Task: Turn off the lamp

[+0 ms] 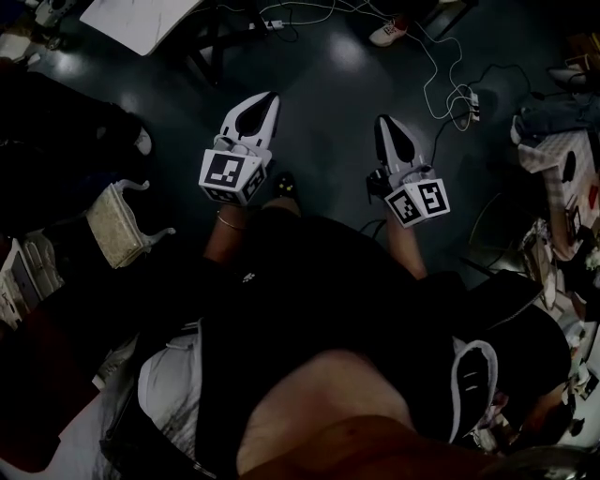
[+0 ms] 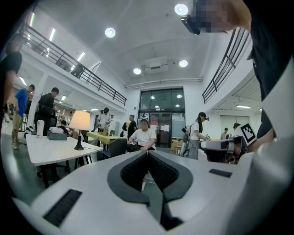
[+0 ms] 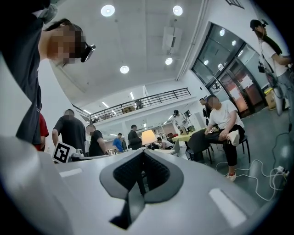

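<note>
The lamp, a lit cream shade on a thin dark stem, stands on a white table well ahead and to the left in the left gripper view. In the right gripper view the lamp shows far off, just above the jaw tips. In the head view both grippers are held out level over the dark floor, far from the lamp. My left gripper has its jaws closed tip to tip with nothing between them. My right gripper is shut and empty too.
White cables and a power strip lie on the floor ahead. A cream chair stands at my left, and a white table corner is at the top left. A seated person and several standing people fill the hall.
</note>
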The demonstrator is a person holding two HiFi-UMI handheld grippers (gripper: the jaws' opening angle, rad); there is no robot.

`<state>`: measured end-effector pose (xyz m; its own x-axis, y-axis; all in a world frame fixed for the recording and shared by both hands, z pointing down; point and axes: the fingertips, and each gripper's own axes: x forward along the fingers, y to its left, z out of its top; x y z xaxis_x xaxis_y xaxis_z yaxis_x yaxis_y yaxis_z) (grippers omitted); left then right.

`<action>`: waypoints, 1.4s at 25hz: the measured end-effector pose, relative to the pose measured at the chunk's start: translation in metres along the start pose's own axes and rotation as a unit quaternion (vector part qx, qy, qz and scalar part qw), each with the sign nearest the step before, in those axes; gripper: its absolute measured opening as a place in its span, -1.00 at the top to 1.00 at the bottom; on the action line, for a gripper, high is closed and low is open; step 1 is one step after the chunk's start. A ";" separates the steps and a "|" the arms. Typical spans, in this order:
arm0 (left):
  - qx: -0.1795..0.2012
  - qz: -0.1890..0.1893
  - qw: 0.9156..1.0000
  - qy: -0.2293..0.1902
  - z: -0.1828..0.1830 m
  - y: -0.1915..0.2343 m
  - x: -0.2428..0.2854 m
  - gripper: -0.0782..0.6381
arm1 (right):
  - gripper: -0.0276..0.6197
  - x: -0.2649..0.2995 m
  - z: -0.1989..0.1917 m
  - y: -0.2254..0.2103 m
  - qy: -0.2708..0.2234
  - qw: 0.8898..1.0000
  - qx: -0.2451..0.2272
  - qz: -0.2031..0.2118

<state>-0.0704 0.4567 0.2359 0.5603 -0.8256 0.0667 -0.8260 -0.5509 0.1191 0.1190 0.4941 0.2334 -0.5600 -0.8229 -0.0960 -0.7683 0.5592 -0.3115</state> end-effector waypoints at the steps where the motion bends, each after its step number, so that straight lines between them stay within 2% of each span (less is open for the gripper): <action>1: 0.000 0.004 1.000 0.003 0.001 0.012 0.003 0.76 | 0.92 0.012 -0.001 0.000 0.001 1.000 0.002 0.002; 4: -0.005 0.022 1.000 0.009 0.010 0.049 0.010 0.76 | 0.92 0.048 -0.002 0.004 0.005 1.000 0.002 0.008; 9: 0.017 0.011 1.000 0.000 0.022 0.090 0.024 0.76 | 0.92 0.095 -0.007 0.010 0.004 1.000 0.003 0.004; 13: -0.008 0.016 1.000 0.004 0.016 0.109 0.030 0.76 | 0.92 0.115 -0.013 0.011 0.014 1.000 0.000 0.001; 19: -0.018 0.022 1.000 0.007 0.011 0.121 0.047 0.76 | 0.92 0.132 -0.012 -0.016 0.025 1.000 0.003 -0.011; 26: -0.018 0.054 0.998 0.014 0.010 0.122 0.081 0.76 | 0.92 0.155 0.000 -0.057 0.024 0.999 0.012 0.018; 30: -0.011 0.057 0.998 -0.001 0.020 0.108 0.120 0.76 | 0.92 0.163 0.012 -0.098 0.023 0.999 0.016 0.031; 35: -0.008 0.065 0.998 0.001 0.024 0.086 0.180 0.76 | 0.92 0.165 0.030 -0.163 0.026 0.999 0.024 0.033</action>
<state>-0.0425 0.2580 0.2344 0.4485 -0.8898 0.0850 -0.8907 -0.4370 0.1252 0.1612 0.2642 0.2404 -0.6245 -0.7780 -0.0691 -0.7148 0.6049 -0.3509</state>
